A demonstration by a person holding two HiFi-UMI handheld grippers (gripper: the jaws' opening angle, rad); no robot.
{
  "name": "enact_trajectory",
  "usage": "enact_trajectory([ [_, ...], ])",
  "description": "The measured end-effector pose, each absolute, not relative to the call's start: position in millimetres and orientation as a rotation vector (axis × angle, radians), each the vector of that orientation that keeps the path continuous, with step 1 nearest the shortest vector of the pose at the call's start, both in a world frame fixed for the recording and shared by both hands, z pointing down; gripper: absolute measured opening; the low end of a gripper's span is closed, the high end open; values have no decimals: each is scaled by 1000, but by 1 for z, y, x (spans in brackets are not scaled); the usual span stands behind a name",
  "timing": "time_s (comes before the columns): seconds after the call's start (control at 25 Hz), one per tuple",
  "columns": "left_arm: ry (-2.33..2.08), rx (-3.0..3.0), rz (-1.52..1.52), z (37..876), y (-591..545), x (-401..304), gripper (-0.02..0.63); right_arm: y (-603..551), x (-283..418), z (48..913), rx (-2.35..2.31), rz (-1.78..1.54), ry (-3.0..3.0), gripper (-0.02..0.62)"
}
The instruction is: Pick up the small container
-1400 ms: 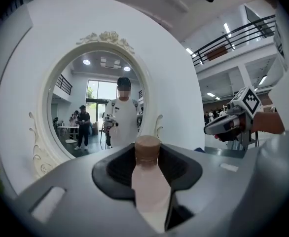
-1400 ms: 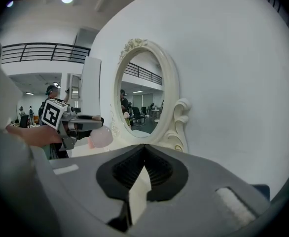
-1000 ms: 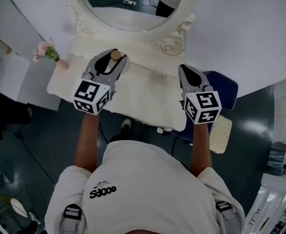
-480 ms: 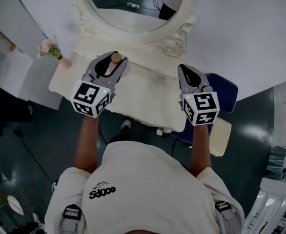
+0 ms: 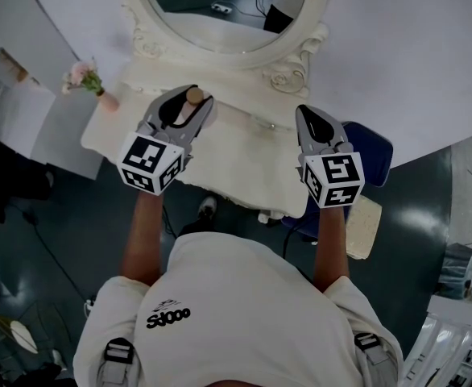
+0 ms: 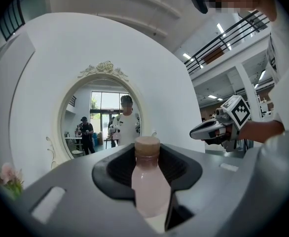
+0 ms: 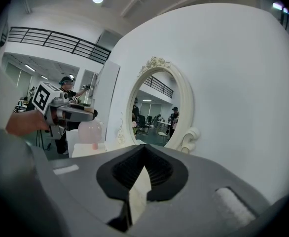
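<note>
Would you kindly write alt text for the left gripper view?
A small pink bottle with a tan cap sits clasped in the left gripper. Behind stands an ornate oval mirror on a white wall; the right gripper shows at right.

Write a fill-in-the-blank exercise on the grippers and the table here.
1. The left gripper is shut on a pink ____.
2. The right gripper holds ____.
3. Behind the table stands an oval ____.
4. In the head view, the flowers stand at the table's ____ end.
Missing words: bottle; nothing; mirror; left.
</note>
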State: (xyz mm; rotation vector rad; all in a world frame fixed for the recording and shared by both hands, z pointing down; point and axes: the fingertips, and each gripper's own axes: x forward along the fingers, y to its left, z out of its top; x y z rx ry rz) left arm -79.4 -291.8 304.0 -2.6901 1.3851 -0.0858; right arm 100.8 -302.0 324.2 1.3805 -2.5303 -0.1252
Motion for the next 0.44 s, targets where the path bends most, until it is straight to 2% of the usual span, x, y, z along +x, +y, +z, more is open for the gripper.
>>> enact_trajectory([
  [0.44,1356,-2705,-104,311,-285,-80,156,-299,93,329,1357,-114,-2537,2],
])
